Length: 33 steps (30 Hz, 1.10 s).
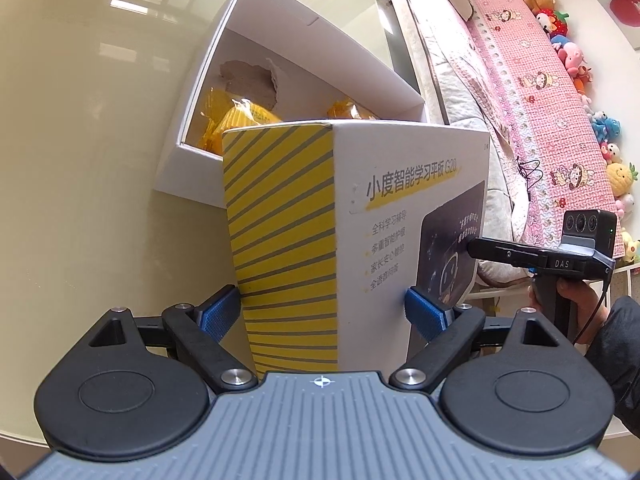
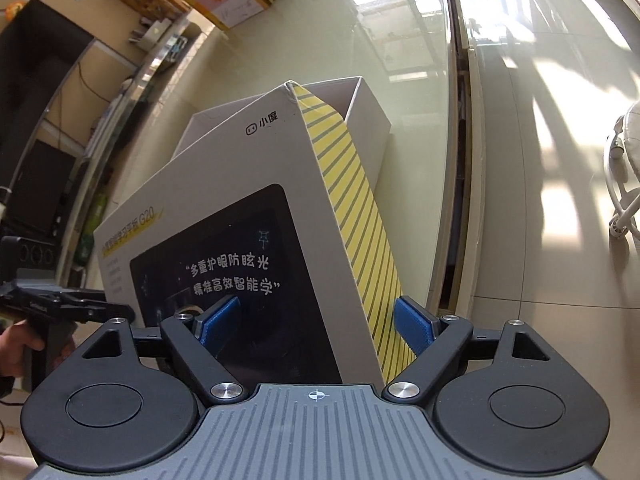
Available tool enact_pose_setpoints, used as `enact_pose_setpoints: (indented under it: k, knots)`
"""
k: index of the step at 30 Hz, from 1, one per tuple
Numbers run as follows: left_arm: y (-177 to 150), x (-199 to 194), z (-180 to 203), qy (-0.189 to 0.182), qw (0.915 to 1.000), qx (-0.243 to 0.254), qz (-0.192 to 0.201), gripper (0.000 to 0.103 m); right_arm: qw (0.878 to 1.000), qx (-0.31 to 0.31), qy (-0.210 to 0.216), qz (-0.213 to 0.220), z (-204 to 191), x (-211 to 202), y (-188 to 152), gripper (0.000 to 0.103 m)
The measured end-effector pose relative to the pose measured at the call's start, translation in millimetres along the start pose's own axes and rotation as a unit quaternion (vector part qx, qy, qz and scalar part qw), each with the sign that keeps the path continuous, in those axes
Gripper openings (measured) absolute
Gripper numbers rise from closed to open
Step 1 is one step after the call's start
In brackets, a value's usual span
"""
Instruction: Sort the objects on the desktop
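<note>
Surface (image 1: 80,160): we see a glossy cream top that carries an open white carton and, in front of it, a tablet box.
Carton (image 1: 320,56): it lies behind the box, lid raised, with yellow packets (image 1: 244,118) inside.
Box (image 1: 392,208): it stands upright, white faces and a yellow striped side, just in front of the carton; in the right wrist view the same box (image 2: 224,184) leans toward the carton (image 2: 372,120).
Left gripper (image 1: 324,314): our blue fingers (image 1: 218,312) are spread wide around a lower corner of the box, each pad touching or nearly touching a face; we cannot tell if they press.
Right gripper (image 2: 316,326): the fingers (image 2: 412,328) are spread around another corner of the box in the same way.
Bed (image 1: 540,100): at the far right, a pink quilt, with plush toys (image 1: 572,52) along the wall.
</note>
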<state>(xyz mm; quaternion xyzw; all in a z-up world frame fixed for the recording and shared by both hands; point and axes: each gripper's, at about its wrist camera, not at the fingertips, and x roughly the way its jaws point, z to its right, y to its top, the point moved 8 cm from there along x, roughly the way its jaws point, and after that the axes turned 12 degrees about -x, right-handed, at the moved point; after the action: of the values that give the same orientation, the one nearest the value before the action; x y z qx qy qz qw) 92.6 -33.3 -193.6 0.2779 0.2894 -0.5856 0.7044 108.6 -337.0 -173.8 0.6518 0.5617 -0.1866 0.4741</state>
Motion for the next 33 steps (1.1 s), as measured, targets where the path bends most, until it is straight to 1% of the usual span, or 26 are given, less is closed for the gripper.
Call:
enact_pose_setpoints:
  k: [3,9,13,17,19,24,30,33]
  knots:
    - [7.4,-9.7,1.6,-0.004,1.0000,-0.001,0.001,0.103,1.000,0.002,-0.004,-0.003,-7.1,-1.7,3.9,0.085]
    - [27.9,-25.4,8.2,0.001,1.0000,0.003,0.001,0.103,1.000,0.005,-0.012,-0.008,-21.2,-5.1,11.8,0.085]
    - [49.8,-33.3,16.3,0.010,0.9999,0.011,0.000,0.103,1.000,0.026,-0.017,0.003,-23.4,-4.6,21.6,0.085]
    - [74.0,-36.2,28.1,0.034,0.9983,0.046,-0.010,0.103,0.998,0.048,-0.022,0.016,-23.9,-0.5,32.7,0.086]
    - [85.8,-33.5,34.4,0.048,0.9963,0.068,-0.021,0.103,0.998,0.052,-0.033,0.016,-24.9,4.2,38.4,0.086]
    - [112.7,-25.0,39.4,0.055,0.9939,0.085,-0.044,0.103,0.995,0.084,-0.047,0.025,-19.9,12.3,49.6,0.087]
    - [129.5,-12.6,49.3,0.079,0.9892,0.104,-0.066,0.103,0.990,0.125,-0.060,0.026,-13.1,18.0,51.0,0.088]
    - [139.1,-9.0,50.2,0.087,0.9880,0.105,-0.073,0.103,0.987,0.146,-0.066,0.024,-13.2,22.2,52.8,0.089]
